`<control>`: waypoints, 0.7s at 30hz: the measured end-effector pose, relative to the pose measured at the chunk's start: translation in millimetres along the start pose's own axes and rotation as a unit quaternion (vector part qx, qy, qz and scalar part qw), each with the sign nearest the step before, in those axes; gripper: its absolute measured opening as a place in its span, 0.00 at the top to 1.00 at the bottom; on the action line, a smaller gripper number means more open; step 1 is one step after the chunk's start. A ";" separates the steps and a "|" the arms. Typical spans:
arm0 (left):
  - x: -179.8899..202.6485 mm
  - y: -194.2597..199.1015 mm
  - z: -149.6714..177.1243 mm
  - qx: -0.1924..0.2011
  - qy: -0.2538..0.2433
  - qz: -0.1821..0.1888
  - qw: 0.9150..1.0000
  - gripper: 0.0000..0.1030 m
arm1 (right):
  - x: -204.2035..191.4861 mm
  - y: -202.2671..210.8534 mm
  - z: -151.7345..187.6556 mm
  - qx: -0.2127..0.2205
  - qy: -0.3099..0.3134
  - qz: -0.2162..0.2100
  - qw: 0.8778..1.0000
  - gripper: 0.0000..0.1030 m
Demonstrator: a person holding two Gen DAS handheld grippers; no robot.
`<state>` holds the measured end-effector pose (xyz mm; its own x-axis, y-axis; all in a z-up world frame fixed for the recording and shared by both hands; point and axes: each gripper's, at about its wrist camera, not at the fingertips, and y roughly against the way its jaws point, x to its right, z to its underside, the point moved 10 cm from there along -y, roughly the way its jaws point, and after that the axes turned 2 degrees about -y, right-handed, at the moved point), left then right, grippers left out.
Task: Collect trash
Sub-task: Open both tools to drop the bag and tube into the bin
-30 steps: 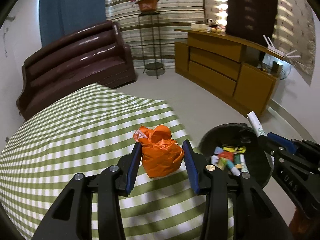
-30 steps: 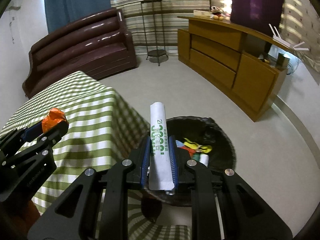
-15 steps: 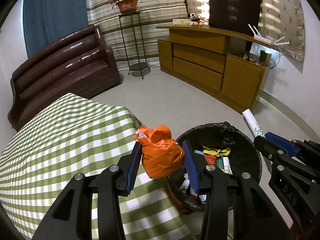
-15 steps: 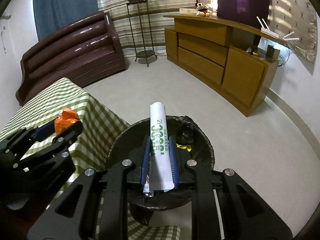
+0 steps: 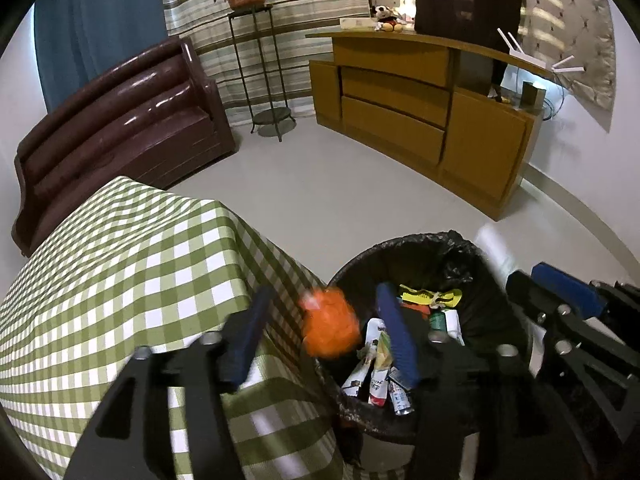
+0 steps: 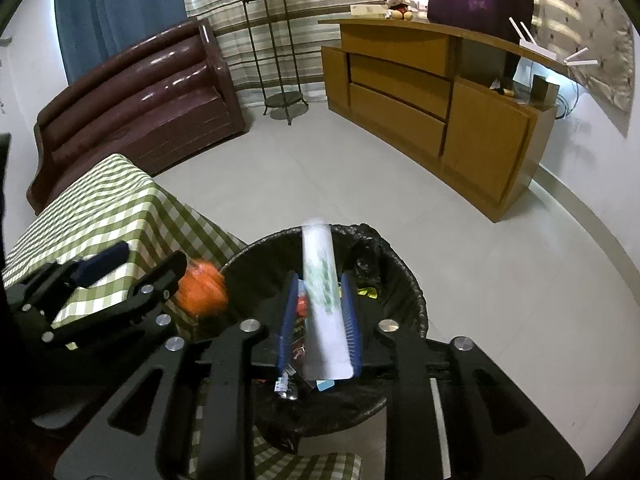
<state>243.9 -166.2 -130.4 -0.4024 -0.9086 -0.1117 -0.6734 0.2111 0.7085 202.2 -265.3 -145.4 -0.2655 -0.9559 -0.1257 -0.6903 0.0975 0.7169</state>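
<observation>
Trash in two pieces: crumpled orange plastic wad (image 5: 330, 328), glossy and lumpy, motion-blurred, sits between the spread blue pads of the left gripper (image 5: 324, 332); jaws opening, neither pad touching it, and it lies just at the near rim of the bin (image 5: 472, 248). From the right wrist view the same wad (image 6: 200, 294) shows beside the left gripper's black finger, edges smeared. Second piece: white rolled paper tube (image 6: 322, 300), cylindrical, faint green print blurred beyond reading, standing tilted between the ribbed blue pads of the right gripper (image 6: 320, 320); jaws opening, a gap on the left pad's side, contact on the right pad hard to judge. Tube hangs over the bin's mouth. Bin round, lined with wrinkled black plastic bag; inside, a yellow strip (image 5: 430, 296), small wrappers and packets (image 5: 376, 376), partly hidden behind the gripper pads. Table (image 5: 120, 280) under a green-and-white checked cloth, smooth, draping over the corner next to the bin. Behind: shiny dark-brown leather sofa (image 5: 120, 120), wooden sideboard (image 5: 420, 112), thin metal plant stand (image 5: 264, 72). Lower frame edges cut off both gripper bodies.
</observation>
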 end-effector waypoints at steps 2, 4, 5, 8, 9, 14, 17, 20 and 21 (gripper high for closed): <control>-2.6 0.7 -0.8 -0.001 0.004 -0.001 1.000 0.35 | 0.7 -0.1 1.5 0.000 -0.001 0.001 1.000 0.70; -2.7 0.5 0.2 -0.003 0.006 -0.001 1.000 0.34 | 1.6 -0.2 1.8 0.001 -0.002 0.003 1.000 0.69; -2.4 0.8 0.3 -0.002 0.006 -0.001 1.000 0.34 | 2.1 0.2 2.0 0.001 -0.003 0.003 1.000 0.69; -2.7 0.6 0.1 -0.002 0.003 -0.002 1.000 0.33 | 4.1 1.1 1.0 0.003 -0.005 0.004 1.000 0.68; -2.6 0.8 -0.2 -0.002 0.002 -0.003 1.000 0.32 | 4.7 1.3 1.0 0.003 -0.005 0.005 1.000 0.68; -2.9 2.0 0.2 -0.001 0.002 -0.004 1.000 0.32 | 7.7 3.9 -0.2 0.007 -0.010 0.010 1.000 0.59; -2.9 2.1 -0.1 -0.002 0.005 -0.005 1.000 0.30 | 10.2 5.1 -1.4 0.009 -0.010 0.014 1.000 0.53; -4.6 2.9 -0.2 -0.002 0.007 -0.008 1.000 0.27 | 15.1 7.9 -3.5 0.016 -0.013 0.022 1.000 0.45; -5.1 3.4 0.0 -0.002 0.008 -0.009 1.000 0.26 | 16.7 8.7 -3.9 0.017 -0.014 0.024 0.999 0.43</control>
<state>243.6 -160.9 -127.5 -0.3812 -0.9175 -0.1132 -0.6773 0.1939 0.7097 194.4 -281.5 -138.6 -0.3177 -0.9416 -0.1116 -0.6988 0.1530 0.6987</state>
